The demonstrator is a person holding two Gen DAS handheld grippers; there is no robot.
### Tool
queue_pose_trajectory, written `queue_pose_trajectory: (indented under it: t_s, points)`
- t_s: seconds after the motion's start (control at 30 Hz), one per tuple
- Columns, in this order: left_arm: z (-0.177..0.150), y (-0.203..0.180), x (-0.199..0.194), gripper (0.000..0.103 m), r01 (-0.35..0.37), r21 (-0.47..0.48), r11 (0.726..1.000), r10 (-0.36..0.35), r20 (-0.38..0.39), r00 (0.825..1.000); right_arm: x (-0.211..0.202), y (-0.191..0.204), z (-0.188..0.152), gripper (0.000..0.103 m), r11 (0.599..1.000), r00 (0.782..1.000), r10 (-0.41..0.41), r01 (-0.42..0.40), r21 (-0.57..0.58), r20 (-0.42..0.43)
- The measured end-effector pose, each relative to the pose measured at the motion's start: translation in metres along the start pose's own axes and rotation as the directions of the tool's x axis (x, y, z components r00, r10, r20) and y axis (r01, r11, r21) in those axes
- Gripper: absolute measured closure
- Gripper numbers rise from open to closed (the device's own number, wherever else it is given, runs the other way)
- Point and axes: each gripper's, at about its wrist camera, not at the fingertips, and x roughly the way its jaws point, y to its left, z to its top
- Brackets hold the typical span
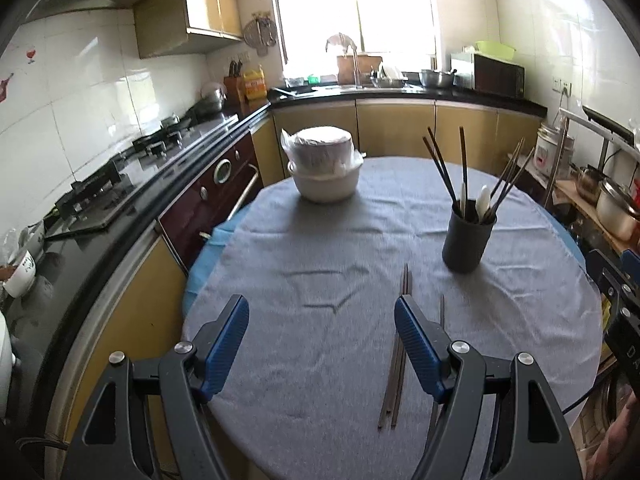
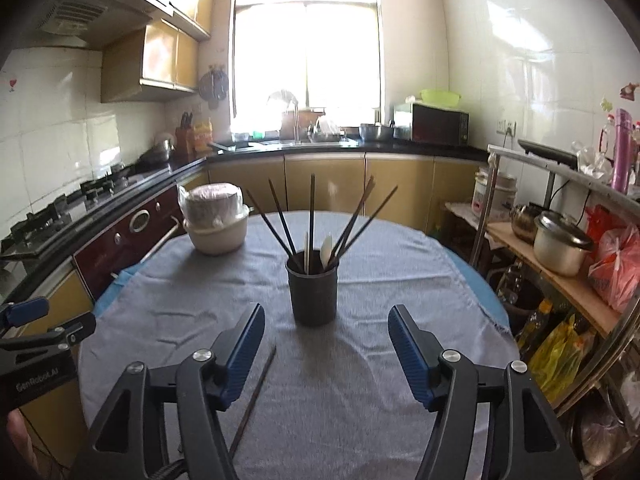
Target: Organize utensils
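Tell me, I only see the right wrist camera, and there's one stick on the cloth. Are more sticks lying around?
Observer: Yes. The left wrist view shows a bunch of loose chopsticks lying on the grey tablecloth, nearer than the utensil holder.
Operator: Is the other hand-held gripper holding any?
Observer: No. The left hand-held gripper is open, with nothing between its fingers.
Operator: Anything on the counter next to it?
Observer: A white cup stands at the near end of the black counter.
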Motion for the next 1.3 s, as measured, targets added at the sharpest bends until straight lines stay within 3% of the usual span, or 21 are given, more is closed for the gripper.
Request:
queue_pose_trajectory:
  t_s: [0.63, 1.3]
  points:
    - [0.017, 0.002, -0.022, 0.018, 0.007, -0.025, 1.000, -0.005, 0.081, 0.997, -0.008, 0.002, 0.014, 0.029, 1.000, 1.000, 0.013, -0.013, 0.012, 0.019]
    - [0.042, 0.005, -0.040, 0.017, 0.041, -0.043, 0.998, -0.033, 0.161, 0.986, -0.023, -0.001, 0.048, 0.026, 1.000, 0.995, -0.029, 0.028, 0.014, 0.092]
